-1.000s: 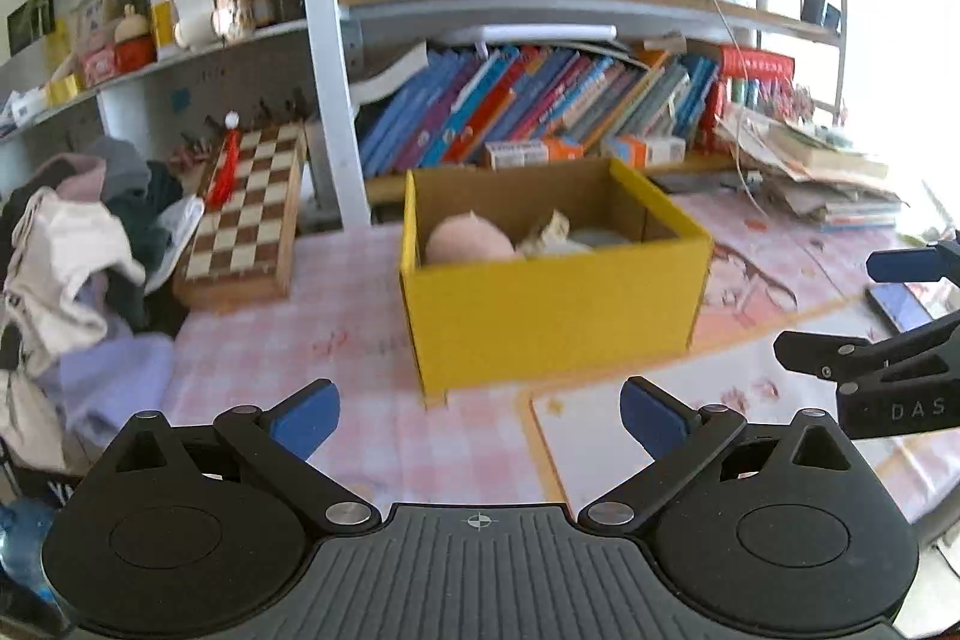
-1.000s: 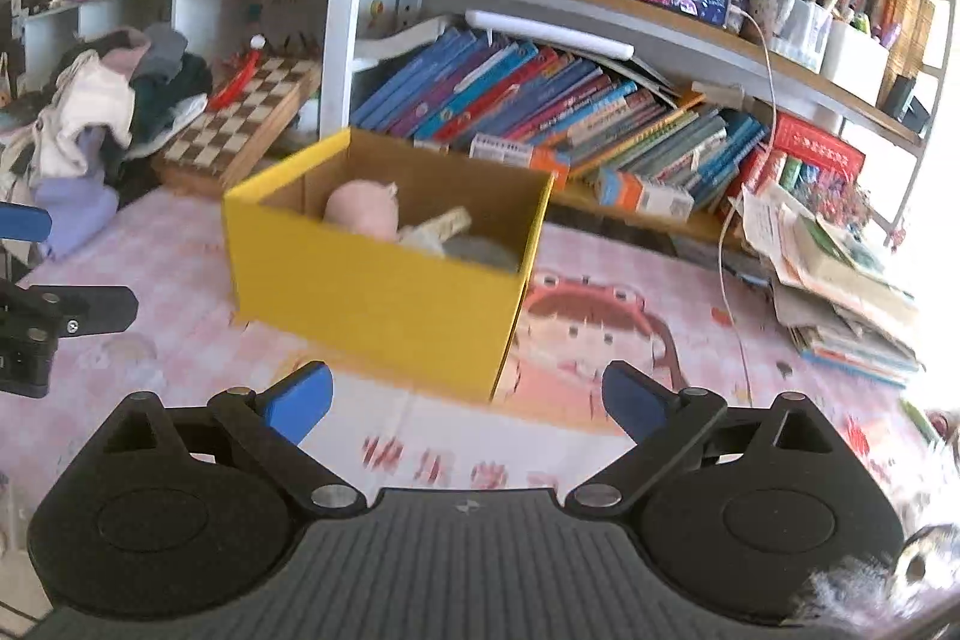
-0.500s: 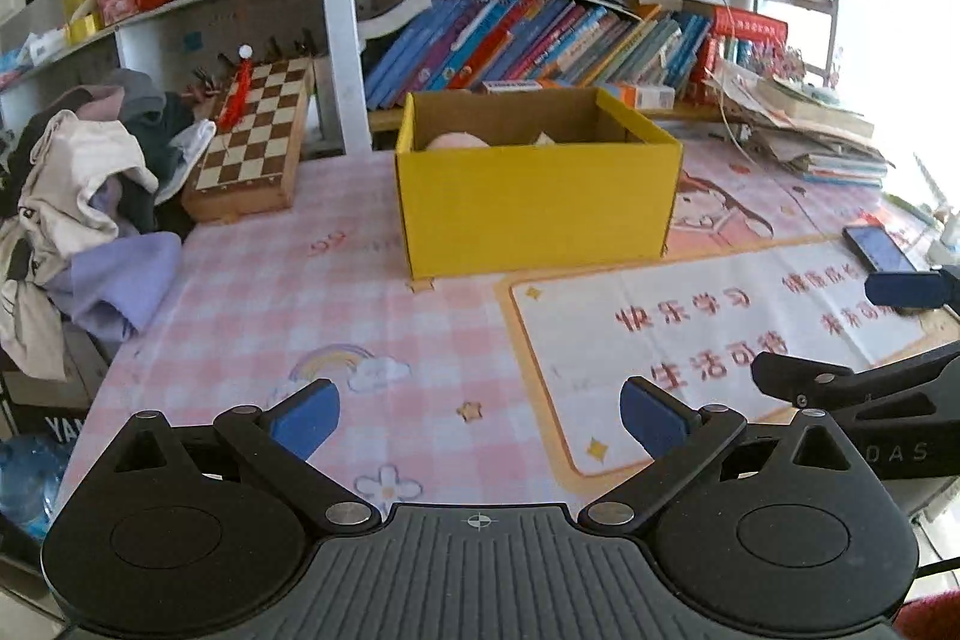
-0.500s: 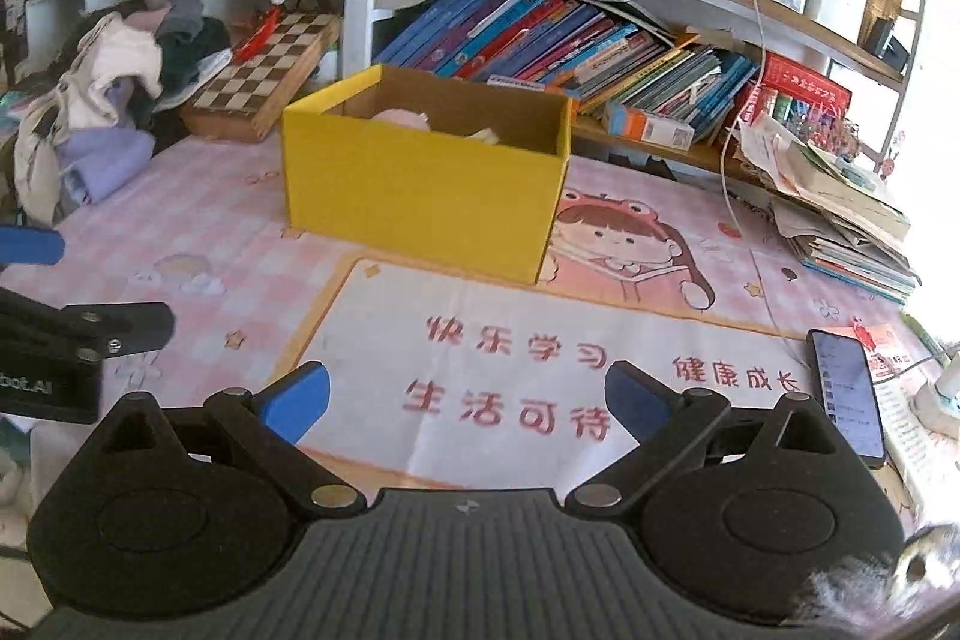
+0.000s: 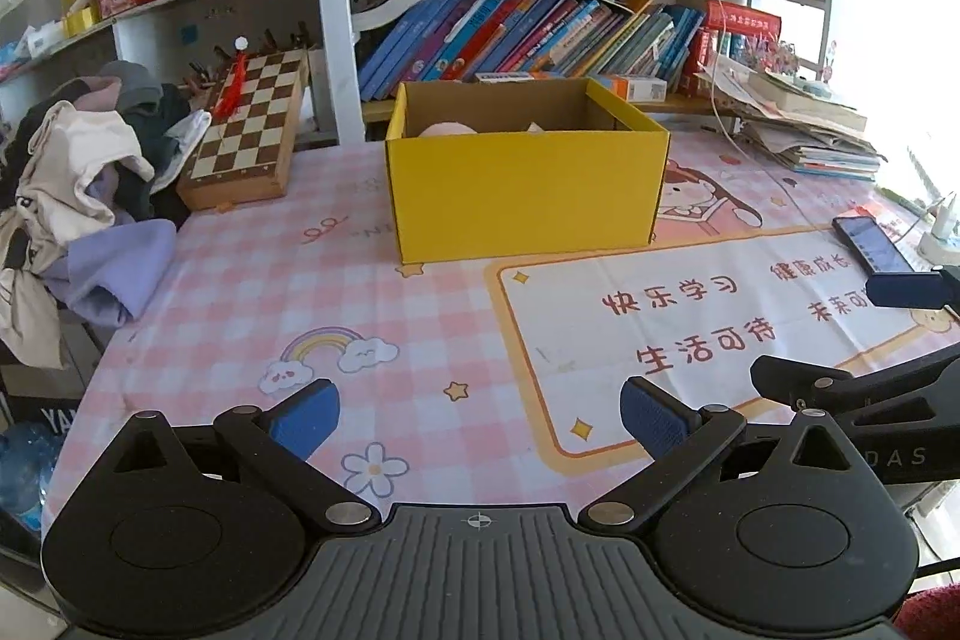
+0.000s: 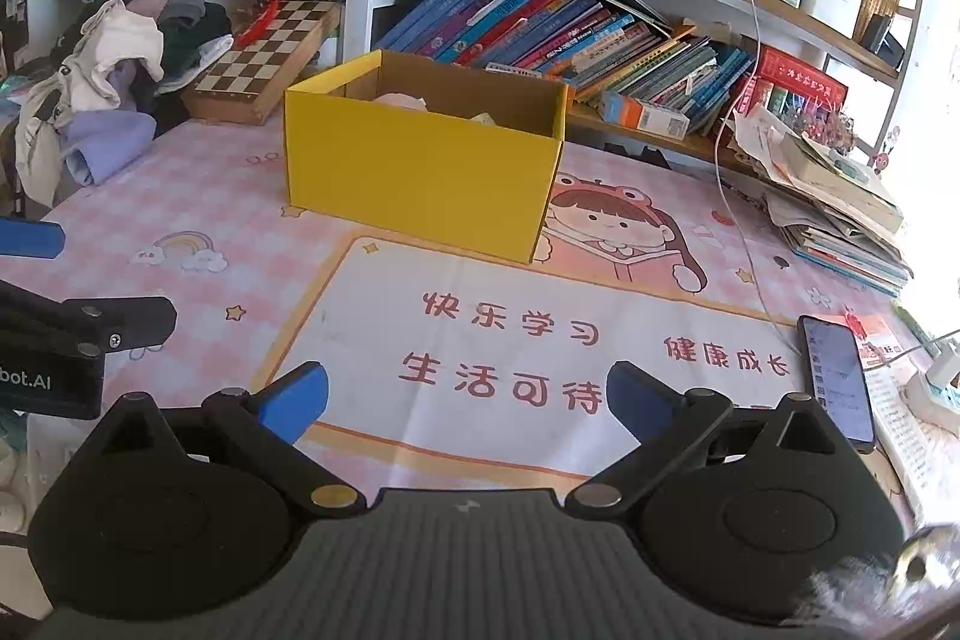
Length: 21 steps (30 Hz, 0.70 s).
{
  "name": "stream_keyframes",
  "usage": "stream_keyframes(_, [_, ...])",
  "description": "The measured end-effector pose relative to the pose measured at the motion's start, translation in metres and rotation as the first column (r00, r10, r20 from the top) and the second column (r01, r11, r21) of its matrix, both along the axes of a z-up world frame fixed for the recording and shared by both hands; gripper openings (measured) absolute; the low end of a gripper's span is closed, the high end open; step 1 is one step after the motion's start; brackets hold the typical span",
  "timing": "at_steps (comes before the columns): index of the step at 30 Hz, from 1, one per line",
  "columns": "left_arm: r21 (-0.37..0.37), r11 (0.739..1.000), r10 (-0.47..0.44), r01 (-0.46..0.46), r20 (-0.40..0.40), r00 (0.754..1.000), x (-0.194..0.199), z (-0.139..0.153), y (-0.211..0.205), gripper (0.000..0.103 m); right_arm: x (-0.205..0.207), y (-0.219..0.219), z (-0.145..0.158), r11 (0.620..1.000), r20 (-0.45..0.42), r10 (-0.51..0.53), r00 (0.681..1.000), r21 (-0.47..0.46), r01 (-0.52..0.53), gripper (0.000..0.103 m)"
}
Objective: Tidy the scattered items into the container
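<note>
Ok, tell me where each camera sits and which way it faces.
Left wrist: on the left gripper, low over the table, facing the yellow box and bookshelf; right gripper intrudes at right.
Right wrist: on the right gripper, facing the box from its right; left gripper at left.
Shared: box, chessboard, phone.

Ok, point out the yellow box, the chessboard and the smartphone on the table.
yellow box [image 5: 522, 190]: left wrist view, middle of its front wall.
chessboard [image 5: 249, 124]: left wrist view, centre of the checkered top.
smartphone [image 6: 837, 376]: right wrist view, middle of its lit screen.
</note>
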<state>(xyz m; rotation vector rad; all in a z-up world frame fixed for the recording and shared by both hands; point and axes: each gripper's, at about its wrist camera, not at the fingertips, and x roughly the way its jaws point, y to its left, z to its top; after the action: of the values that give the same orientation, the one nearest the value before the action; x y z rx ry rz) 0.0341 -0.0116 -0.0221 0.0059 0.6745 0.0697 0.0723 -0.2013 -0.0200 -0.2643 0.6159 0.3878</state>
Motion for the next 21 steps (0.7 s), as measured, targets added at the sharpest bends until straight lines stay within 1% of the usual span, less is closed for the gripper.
stream_keyframes(6, [0.001, 1.0, 0.005, -0.005, -0.038, 0.999, 0.0026, -0.0047, 0.0004, 0.101, -0.0004, 0.0014, -0.0021, 1.0, -0.013, 0.007, 1.0, -0.008, -0.007, 0.101])
stream_keyframes(10, [-0.004, 1.0, 0.009, -0.009, -0.047, 0.999, 0.0026, -0.0049, 0.0012, 0.101, -0.0006, 0.0028, -0.0032, 1.0, -0.021, 0.013, 1.0, -0.015, -0.013, 0.103])
stream_keyframes(13, [-0.013, 1.0, 0.005, -0.006, -0.052, 0.999, 0.0024, -0.0055, 0.0009, 0.101, -0.0041, 0.0091, -0.0049, 1.0, -0.028, 0.003, 1.0, -0.017, -0.003, 0.103])
stream_keyframes(17, [-0.019, 1.0, 0.01, -0.011, -0.058, 0.998, 0.0027, -0.0067, -0.0002, 0.101, -0.0033, 0.008, -0.0069, 1.0, -0.047, -0.003, 0.999, -0.019, 0.002, 0.103])
stream_keyframes(21, [-0.019, 1.0, 0.007, -0.008, -0.062, 0.998, 0.003, -0.007, -0.0027, 0.101, -0.0034, 0.006, -0.0068, 1.0, -0.047, -0.008, 0.999, -0.018, 0.007, 0.103])
